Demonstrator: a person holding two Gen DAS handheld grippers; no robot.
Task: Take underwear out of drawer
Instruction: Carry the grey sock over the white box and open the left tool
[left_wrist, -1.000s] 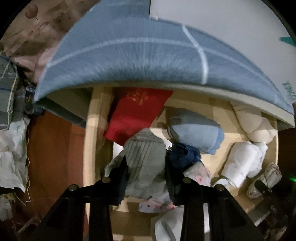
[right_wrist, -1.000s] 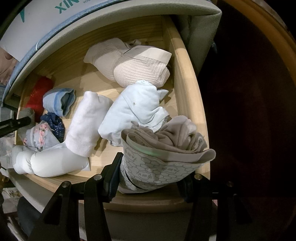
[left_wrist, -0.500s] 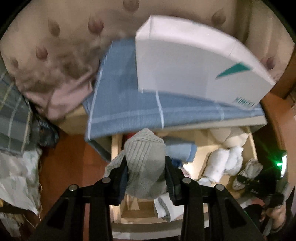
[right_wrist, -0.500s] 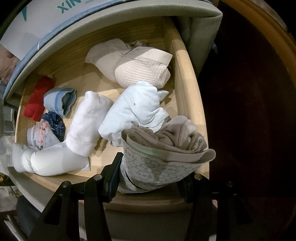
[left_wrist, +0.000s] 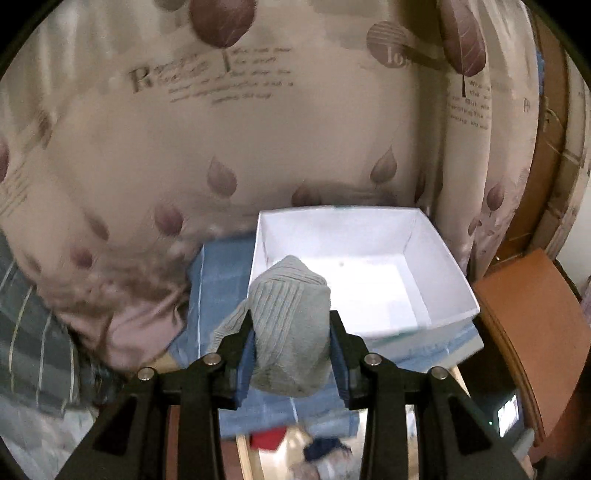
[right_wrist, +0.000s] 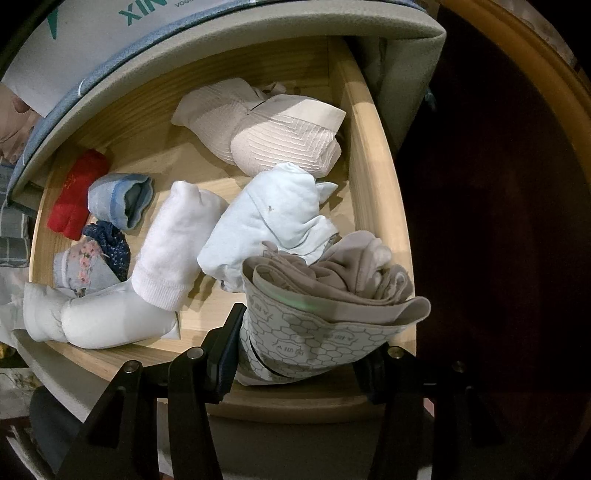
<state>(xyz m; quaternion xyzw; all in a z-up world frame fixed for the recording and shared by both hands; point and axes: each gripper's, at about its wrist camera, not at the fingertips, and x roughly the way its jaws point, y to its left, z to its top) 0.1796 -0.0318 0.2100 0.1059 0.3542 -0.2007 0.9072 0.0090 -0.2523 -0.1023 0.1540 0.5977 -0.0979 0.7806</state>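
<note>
My left gripper (left_wrist: 291, 332) is shut on a grey ribbed folded piece of underwear (left_wrist: 291, 328) and holds it up in front of an open white box (left_wrist: 362, 273) on the bed. My right gripper (right_wrist: 306, 339) is shut on a beige rolled piece of underwear with a honeycomb-print waistband (right_wrist: 328, 306) at the front right corner of the open wooden drawer (right_wrist: 373, 173). Several other folded pieces lie in the drawer: a light blue one (right_wrist: 273, 218), a white one (right_wrist: 177, 240), a cream one (right_wrist: 273, 129), a red one (right_wrist: 74, 192).
A blue mattress cover (left_wrist: 218, 280) lies under the box. A leaf-print quilt (left_wrist: 221, 129) fills the back of the left wrist view. An orange-brown board (left_wrist: 532, 332) stands at the right. The drawer edge (left_wrist: 243, 454) shows at the bottom.
My left gripper has lifted the grey piece out of the drawer and up to the white box on the bed. My right gripper has stayed still on the beige piece.
</note>
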